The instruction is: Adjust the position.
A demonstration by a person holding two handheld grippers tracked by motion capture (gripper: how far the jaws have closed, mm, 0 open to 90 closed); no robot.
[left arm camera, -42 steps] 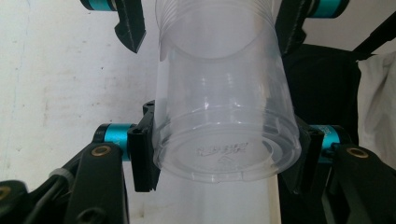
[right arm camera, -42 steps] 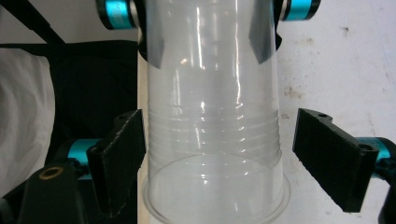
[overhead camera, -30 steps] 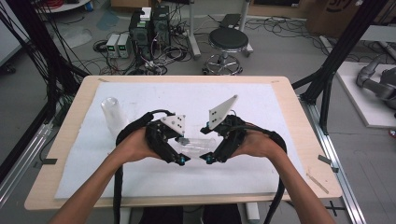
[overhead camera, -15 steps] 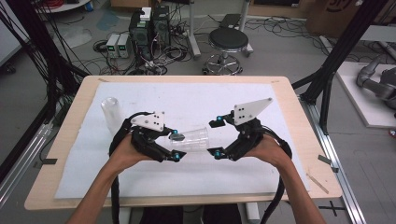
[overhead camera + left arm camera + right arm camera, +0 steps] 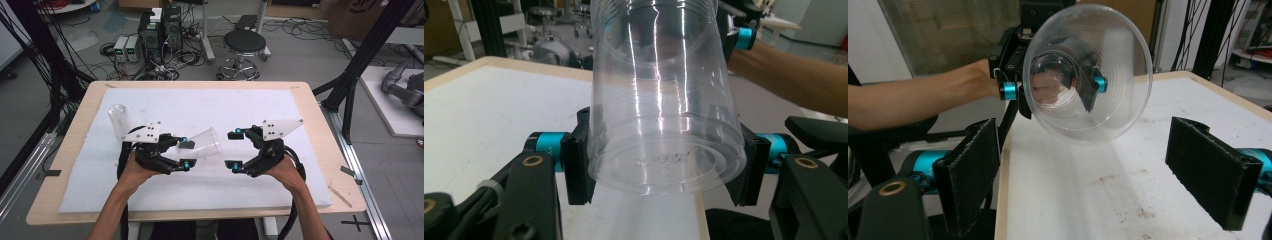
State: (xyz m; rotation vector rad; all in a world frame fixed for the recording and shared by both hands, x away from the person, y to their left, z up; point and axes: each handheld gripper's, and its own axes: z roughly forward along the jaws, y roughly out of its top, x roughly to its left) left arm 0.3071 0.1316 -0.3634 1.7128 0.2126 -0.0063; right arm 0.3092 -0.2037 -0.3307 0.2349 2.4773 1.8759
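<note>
Both hands dropped & spread since earlier frame; left gripper pinches clear cup at base, right gripper spread wide, facing cup's mouth. Cup looks light, thin, slick, easily crushed, so grip gently near the stiffer rim.

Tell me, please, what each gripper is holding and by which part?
The left gripper clamps the clear plastic cup near its base; the right gripper is open and holds nothing.

Clear cup mouth-on, held by left gripper, own jaws apart
</note>
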